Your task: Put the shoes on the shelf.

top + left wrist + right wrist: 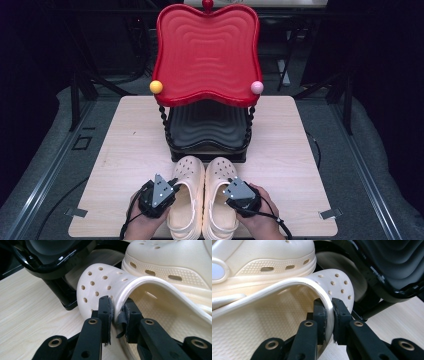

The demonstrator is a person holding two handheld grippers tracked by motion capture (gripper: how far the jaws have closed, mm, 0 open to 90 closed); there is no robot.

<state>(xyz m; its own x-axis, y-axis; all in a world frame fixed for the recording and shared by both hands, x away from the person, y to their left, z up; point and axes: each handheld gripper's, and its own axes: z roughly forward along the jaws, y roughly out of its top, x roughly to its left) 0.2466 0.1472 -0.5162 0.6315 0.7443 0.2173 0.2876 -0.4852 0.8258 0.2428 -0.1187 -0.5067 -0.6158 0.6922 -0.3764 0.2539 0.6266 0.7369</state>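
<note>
2 cream clogs (204, 197) | 2 claws, each clamping one | 1 two-tier stand (206, 60)

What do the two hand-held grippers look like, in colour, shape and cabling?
The left gripper and the right gripper are both black and blocky, each topped by a grey three-cornered plate with small pale dots. A black cable trails from each toward the table's near edge. In the gripper views, each has two black jaws on linked bars with brass-coloured pivot rings, and dark pads with frayed edges.

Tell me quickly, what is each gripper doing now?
Left gripper: shut on the left clog, at its opening's rim.
Right gripper: shut on the right clog, likewise.
</note>
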